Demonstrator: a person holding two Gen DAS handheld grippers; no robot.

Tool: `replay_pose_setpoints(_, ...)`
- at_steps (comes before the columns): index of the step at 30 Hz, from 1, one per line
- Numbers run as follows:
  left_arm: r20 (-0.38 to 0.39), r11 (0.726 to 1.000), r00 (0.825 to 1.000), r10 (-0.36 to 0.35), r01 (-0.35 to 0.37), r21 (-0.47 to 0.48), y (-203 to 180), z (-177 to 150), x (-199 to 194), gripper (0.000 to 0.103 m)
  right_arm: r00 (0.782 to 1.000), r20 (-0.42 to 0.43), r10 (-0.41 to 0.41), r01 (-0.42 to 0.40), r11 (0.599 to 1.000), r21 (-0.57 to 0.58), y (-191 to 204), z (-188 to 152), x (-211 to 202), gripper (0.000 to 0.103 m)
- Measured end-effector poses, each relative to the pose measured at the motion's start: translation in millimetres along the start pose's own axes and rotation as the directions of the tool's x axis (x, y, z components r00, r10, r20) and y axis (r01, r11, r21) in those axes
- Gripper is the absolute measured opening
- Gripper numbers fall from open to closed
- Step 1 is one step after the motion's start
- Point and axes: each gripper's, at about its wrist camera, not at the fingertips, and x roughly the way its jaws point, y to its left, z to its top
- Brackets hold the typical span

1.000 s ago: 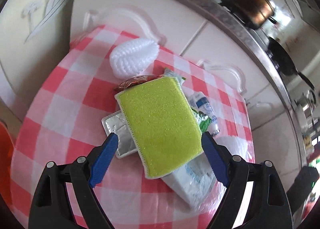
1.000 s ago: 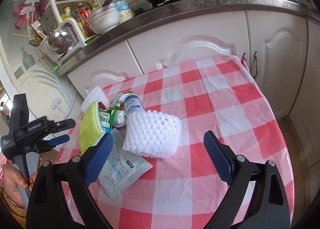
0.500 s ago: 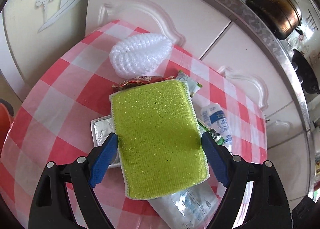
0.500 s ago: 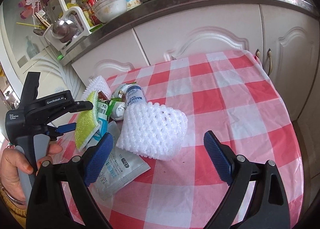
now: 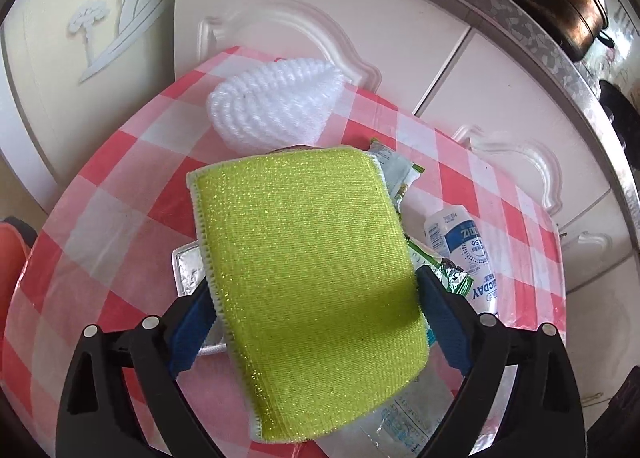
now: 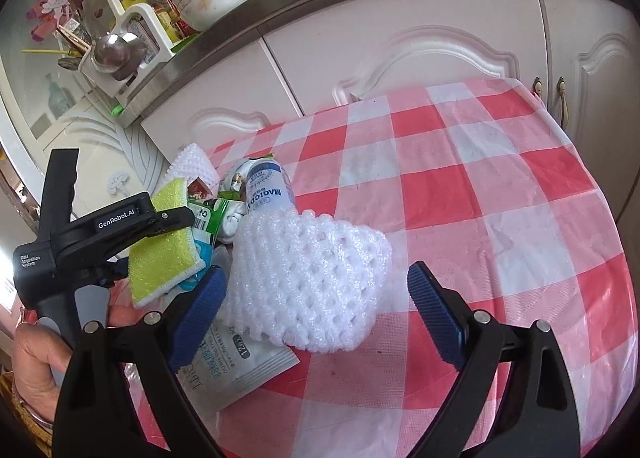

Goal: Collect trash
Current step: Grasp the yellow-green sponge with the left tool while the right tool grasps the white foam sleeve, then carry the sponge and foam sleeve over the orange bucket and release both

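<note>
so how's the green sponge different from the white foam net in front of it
The sponge is a flat, yellow-green, tightly woven rectangle with a white edge; the foam net is white, puffy and full of open holes. The sponge lies tilted on the wrappers between the left gripper's open jaws; the net sits partly on the cloth between the right gripper's open jaws. Both are soft and ungripped.

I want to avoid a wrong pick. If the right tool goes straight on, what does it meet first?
Most likely the white foam net, lying between the open fingers of the right tool; depth is unclear.
</note>
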Motion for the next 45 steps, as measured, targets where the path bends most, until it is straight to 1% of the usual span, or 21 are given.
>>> replay_pose_setpoints(3, 0.021, 1.0, 1.0, -0.016, 0.016, 0.011, 2.0, -2.8, -1.6, 0.092, 1.0, -0.003, 0.005, -0.005, 1.0, -0.005, 1.9, -1.6, 2.7, 0.092)
replay_pose_setpoints(6, 0.033, 0.999, 0.999, -0.031, 0.03, 0.03, 2.1, -4.8, -4.5, 0.084, 1.0, 0.0, -0.003, 0.003, 1.0, -0.015, 4.6, -1.5, 3.2, 0.092)
replay_pose_setpoints(7, 0.033, 0.999, 0.999, -0.037, 0.036, 0.033, 2.3, -5.2, -5.8, 0.082, 1.0, 0.0, -0.01, 0.01, 1.0, -0.019, 5.5, -1.6, 3.4, 0.092)
replay_pose_setpoints(10, 0.03, 0.998, 0.998, -0.052, 0.051, 0.046, 2.9, -7.9, -9.4, 0.079, 0.999, -0.003, -0.035, 0.035, 0.999, -0.023, 6.8, -2.5, 4.2, 0.08)
replay_pose_setpoints(12, 0.027, 0.997, 0.998, -0.065, 0.063, 0.049, 4.5, -10.4, -12.1, 0.077, 0.999, -0.009, -0.047, 0.047, 0.998, -0.029, 7.3, -2.8, 5.9, 0.078)
replay_pose_setpoints(17, 0.026, 0.994, 0.996, -0.087, 0.086, 0.064, 9.5, -15.6, -19.1, 0.075, 0.998, 0.008, -0.061, 0.061, 0.998, -0.025, 9.0, -4.8, -0.3, 0.063)
replay_pose_setpoints(20, 0.038, 0.993, 0.995, -0.097, 0.094, 0.074, 13.7, -18.3, -27.6, 0.075, 0.998, 0.021, -0.063, 0.063, 0.998, -0.024, 10.9, -5.5, -5.6, 0.057)
replay_pose_setpoints(26, 0.06, 0.989, 0.992, -0.114, 0.108, 0.101, 23.9, -24.5, -49.6, 0.075, 0.998, 0.038, -0.044, 0.044, 0.999, 0.003, 13.9, -11.7, -16.2, 0.053)
replay_pose_setpoints(31, 0.065, 0.987, 0.991, -0.121, 0.113, 0.112, 39.3, -31.9, -63.6, 0.075, 0.998, 0.063, -0.018, 0.018, 1.0, 0.004, 22.9, -16.9, -29.5, 0.053)
replay_pose_setpoints(39, 0.082, 0.99, 0.99, -0.111, 0.103, 0.101, 75.1, -44.8, -87.0, 0.075, 0.997, 0.075, 0.023, -0.023, 1.0, -0.013, 46.8, -22.9, -45.4, 0.053)
replay_pose_setpoints(45, 0.103, 0.992, 0.991, -0.087, 0.077, 0.101, 103.2, -55.8, -104.7, 0.076, 0.996, 0.055, 0.064, -0.062, 0.997, -0.04, 70.8, -29.7, -47.4, 0.053)
